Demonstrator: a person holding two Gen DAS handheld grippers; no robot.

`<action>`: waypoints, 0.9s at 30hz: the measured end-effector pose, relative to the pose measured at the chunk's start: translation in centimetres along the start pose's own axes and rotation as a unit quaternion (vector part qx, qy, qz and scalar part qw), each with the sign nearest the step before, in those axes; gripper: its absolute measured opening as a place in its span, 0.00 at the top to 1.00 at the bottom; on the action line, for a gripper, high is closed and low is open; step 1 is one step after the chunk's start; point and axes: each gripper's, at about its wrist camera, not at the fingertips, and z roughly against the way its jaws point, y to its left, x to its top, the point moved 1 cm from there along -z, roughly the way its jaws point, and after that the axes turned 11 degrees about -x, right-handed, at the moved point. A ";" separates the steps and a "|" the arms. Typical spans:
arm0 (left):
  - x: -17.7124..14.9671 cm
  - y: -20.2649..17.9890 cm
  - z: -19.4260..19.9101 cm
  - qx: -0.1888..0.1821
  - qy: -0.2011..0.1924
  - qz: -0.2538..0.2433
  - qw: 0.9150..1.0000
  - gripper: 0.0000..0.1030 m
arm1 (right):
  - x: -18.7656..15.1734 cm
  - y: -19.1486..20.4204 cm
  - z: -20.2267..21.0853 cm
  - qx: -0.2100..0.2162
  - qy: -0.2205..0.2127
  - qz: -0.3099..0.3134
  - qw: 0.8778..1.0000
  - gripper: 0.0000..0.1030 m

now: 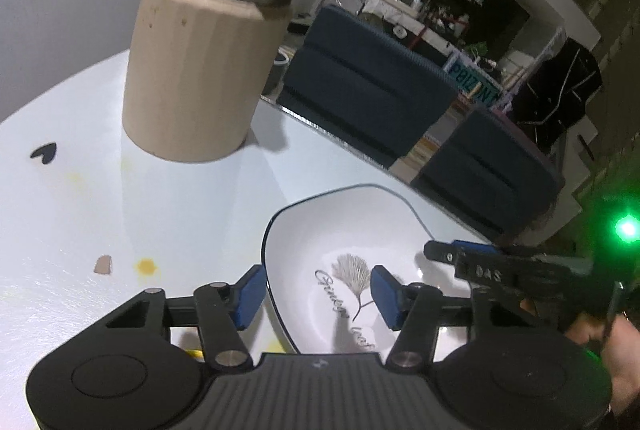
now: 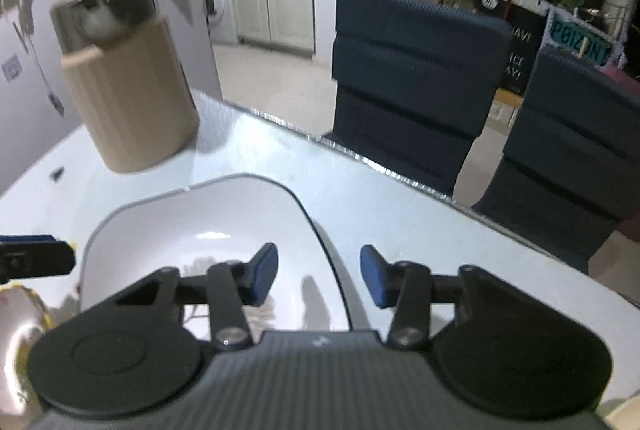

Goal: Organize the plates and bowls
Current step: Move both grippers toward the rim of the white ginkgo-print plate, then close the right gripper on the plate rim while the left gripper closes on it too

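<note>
Both hand-held grippers straddle opposite rims of the white bowl (image 1: 352, 230): left hand-held gripper (image 1: 318, 296) and right hand-held gripper (image 2: 319, 278), pads apart, not yet clamped.

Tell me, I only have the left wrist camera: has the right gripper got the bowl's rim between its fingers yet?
Observer: Yes. In the right wrist view the right gripper straddles the bowl's right rim, one finger inside, the other outside over the table.
Operator: Are the pads pressing on the rim?
Observer: No. A gap shows on each side of the rim, so the jaws stand open.
</note>
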 end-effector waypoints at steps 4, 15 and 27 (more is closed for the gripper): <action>-0.1 0.6 -0.4 -0.004 0.005 0.008 1.000 0.44 | 0.8 0.5 -1.9 -0.006 0.033 -0.007 0.999 0.80; -0.1 1.6 0.0 -0.009 0.010 0.024 1.000 0.52 | 0.5 0.0 -2.4 -0.075 0.033 -0.125 0.989 0.83; 2.0 2.9 -1.7 -0.017 0.009 -0.001 1.000 0.65 | -1.8 -0.4 -0.5 -0.045 0.053 -0.144 0.987 0.90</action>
